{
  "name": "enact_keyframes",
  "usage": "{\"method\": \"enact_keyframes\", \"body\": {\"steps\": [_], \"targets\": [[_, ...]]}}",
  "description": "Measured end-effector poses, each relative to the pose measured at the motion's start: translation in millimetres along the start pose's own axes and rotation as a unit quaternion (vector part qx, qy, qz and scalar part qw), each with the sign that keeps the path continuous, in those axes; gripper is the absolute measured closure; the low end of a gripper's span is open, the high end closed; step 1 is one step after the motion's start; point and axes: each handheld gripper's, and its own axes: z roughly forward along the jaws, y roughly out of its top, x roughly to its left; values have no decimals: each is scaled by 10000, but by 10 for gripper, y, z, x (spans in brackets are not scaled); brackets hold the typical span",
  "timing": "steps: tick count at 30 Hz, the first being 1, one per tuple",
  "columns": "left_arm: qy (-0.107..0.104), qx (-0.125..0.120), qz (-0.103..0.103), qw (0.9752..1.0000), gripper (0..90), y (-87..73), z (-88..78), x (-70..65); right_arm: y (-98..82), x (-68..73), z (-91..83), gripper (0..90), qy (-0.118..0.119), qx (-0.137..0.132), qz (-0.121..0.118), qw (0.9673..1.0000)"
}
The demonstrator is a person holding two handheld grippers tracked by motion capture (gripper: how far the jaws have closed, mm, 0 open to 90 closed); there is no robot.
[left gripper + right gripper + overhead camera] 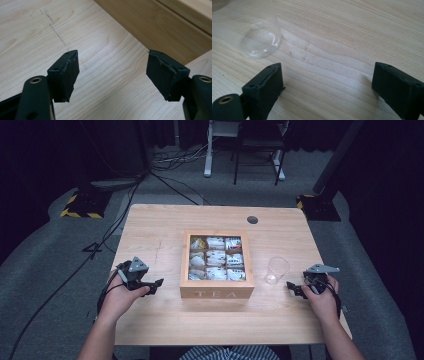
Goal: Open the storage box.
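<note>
A wooden box marked TEA stands mid-table, lid off, its compartments holding several white tea bags. A clear plastic cup stands upright just right of the box. My left gripper hovers left of the box, pointing toward its side wall. Its jaws stand apart with nothing between them, and the box wall lies ahead of them. My right gripper rests near the table's right edge, close to the cup. It is open over bare wood, with the cup's base ahead to its left.
The light wooden table has a dark cable hole at the back. Behind the table, cables run over the grey floor, and stands with yellow-black bases sit at both back corners.
</note>
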Motion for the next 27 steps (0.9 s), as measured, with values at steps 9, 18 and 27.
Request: {"method": "enact_keyframes", "body": {"steps": [9,18,27], "targets": [[-98,-266,20,9996,280,104,-83,-67,-8,1,-8,103,13,1,-26,10000],[-326,-380,173,9986,288,208,-58,-311,-9,2,-9,103,14,0,-21,10000],[-658,-235,481,9964,266,266,33,-565,-8,3,-10,103,17,-1,-15,10000]]}}
